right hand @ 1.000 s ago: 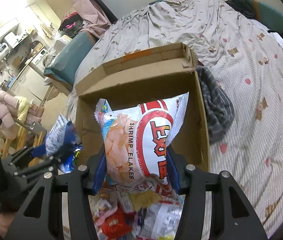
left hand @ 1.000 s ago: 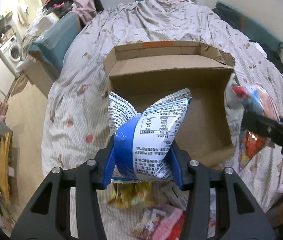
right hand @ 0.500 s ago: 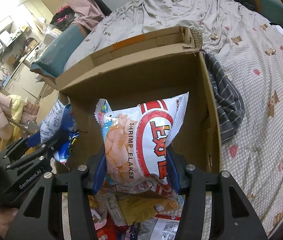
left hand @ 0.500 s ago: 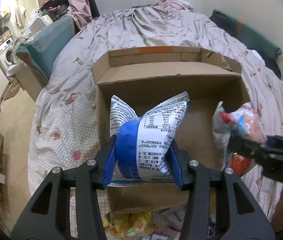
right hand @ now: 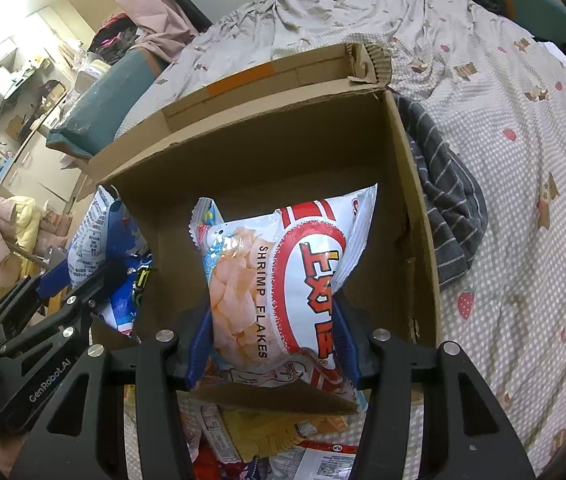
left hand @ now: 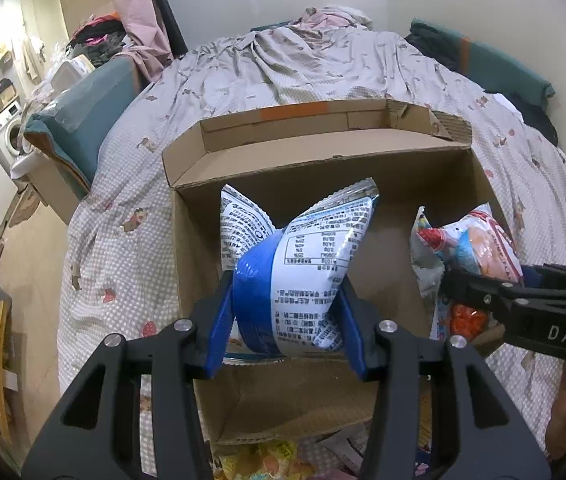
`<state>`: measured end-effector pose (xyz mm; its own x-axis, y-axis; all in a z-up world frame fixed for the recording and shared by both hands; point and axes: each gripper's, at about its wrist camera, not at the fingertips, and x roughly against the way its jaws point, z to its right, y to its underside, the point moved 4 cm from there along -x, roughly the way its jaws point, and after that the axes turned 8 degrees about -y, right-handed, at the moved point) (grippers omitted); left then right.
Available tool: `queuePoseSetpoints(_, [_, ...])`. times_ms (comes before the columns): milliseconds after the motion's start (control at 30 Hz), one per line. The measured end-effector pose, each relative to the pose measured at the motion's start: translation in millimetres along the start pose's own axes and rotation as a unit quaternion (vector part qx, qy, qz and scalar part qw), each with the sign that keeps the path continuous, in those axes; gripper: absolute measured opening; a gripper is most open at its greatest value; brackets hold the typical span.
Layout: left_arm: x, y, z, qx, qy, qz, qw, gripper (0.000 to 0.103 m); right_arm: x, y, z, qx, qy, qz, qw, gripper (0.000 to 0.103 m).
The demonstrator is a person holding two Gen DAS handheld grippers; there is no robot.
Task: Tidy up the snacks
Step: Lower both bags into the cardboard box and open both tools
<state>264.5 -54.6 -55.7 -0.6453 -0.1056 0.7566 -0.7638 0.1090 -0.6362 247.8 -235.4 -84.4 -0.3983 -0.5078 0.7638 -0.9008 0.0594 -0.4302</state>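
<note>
Both claws were clamped on snack bags: left gripper on the blue-and-white bag, right gripper on the shrimp flakes bag. Each bag hung upright over the open cardboard box, mid-frame, so dropping in looked next.

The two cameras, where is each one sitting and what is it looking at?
Left wrist view: sits on the left tool, looks down into the cardboard box on the bed, past its blue-and-white snack bag.
Right wrist view: sits on the right tool, looks down into that box over its shrimp flakes bag.
Both share the box, and each shows the other tool and its bag.
</note>
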Motion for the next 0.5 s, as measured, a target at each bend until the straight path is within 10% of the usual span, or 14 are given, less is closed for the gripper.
queuePoseSetpoints(300, [9,0,1,0.002,0.014,0.011,0.9998,0.060,7,-6,-4,0.005,-0.012,0.020,1.000,0.061])
queuePoseSetpoints(500, [10,0,-6,0.020,0.016,0.011,0.9996,0.075,15,-9,-2,-0.006,-0.031,0.038,0.999,0.084])
